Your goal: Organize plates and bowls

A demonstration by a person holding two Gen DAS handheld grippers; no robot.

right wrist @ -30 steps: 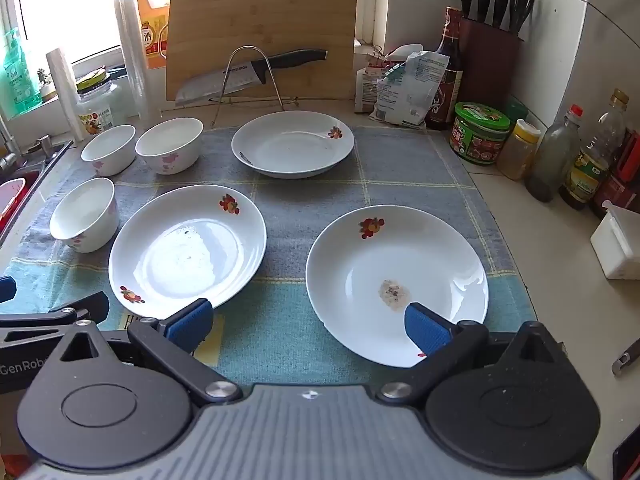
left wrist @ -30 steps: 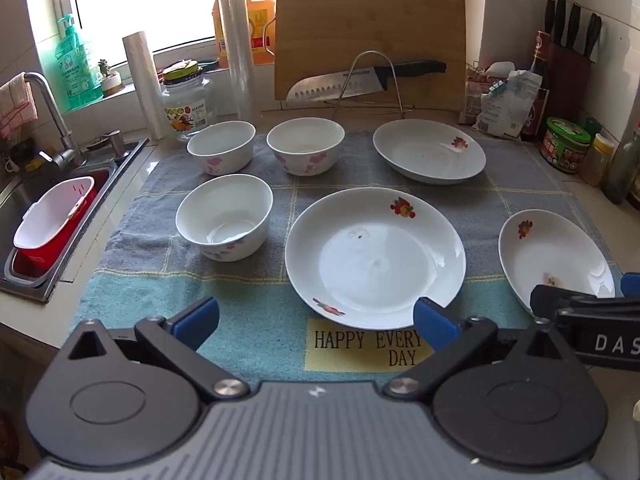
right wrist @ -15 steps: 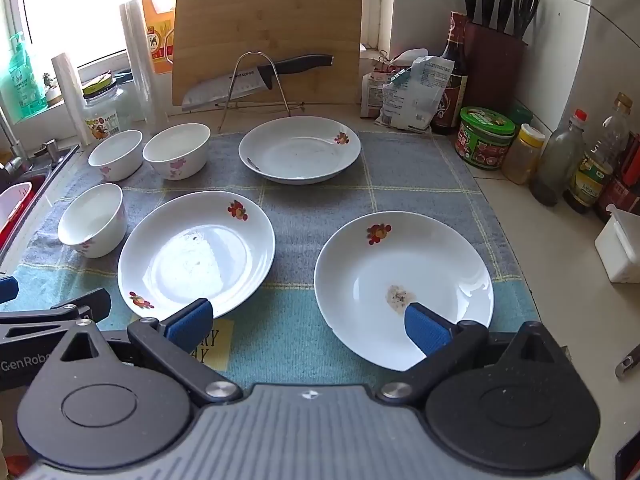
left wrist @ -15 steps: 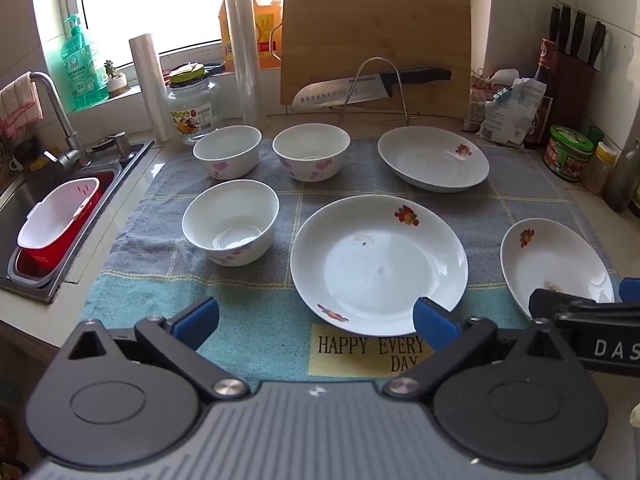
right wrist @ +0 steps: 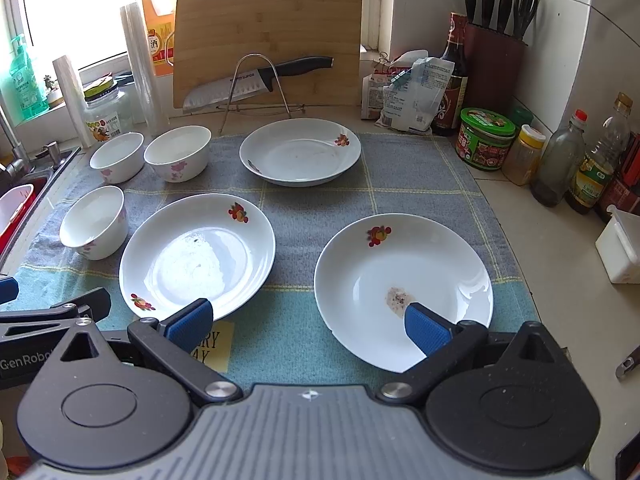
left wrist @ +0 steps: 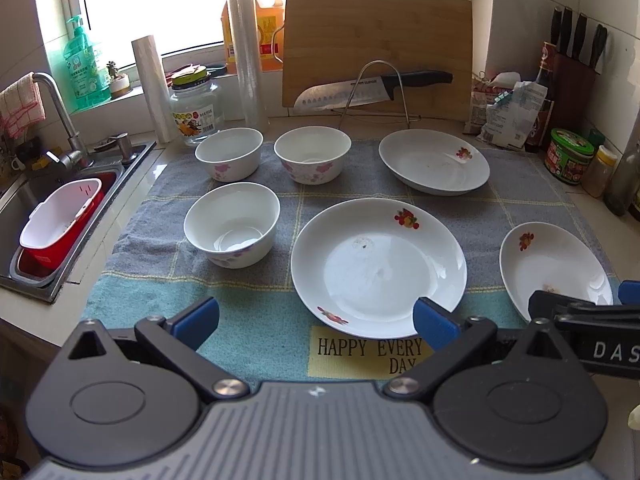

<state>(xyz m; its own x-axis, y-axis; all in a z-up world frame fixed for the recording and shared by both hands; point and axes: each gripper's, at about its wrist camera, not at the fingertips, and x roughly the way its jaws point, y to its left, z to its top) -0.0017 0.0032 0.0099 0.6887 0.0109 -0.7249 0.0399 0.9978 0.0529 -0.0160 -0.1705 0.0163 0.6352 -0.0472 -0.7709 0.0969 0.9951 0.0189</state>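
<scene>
while both tongs hang apart, six dishes sit spread over the towel

as we look along the left gripper (left wrist: 314,320), its blue pads stand wide apart with nothing between them, held over the near edge of the towel (left wrist: 256,320). our right gripper (right wrist: 304,322) is spread just as wide and empty; its right pad overlaps the near rim of the right plate (right wrist: 404,280) in the picture, though we cannot tell if it touches.

on the towel we count three plates and three bowls. the middle plate (left wrist: 378,266) lies close to the printed label at the towel's near edge, with the front bowl (left wrist: 232,224) just beside it to the left, a narrow strip of cloth between them. the back plate (left wrist: 434,160) sits near the far edge, below the knife rack (left wrist: 376,92). two back bowls (left wrist: 229,154) (left wrist: 313,154) stand side by side, apart by a small gap.

between the middle plate and the right plate we see an open lane of towel. the right plate's far side reaches almost to the towel's right edge, beyond which bare counter (right wrist: 560,280) runs to a line of bottles (right wrist: 600,164). left of the towel, the sink (left wrist: 36,216) drops away, holding a red and white basket (left wrist: 60,216).
</scene>
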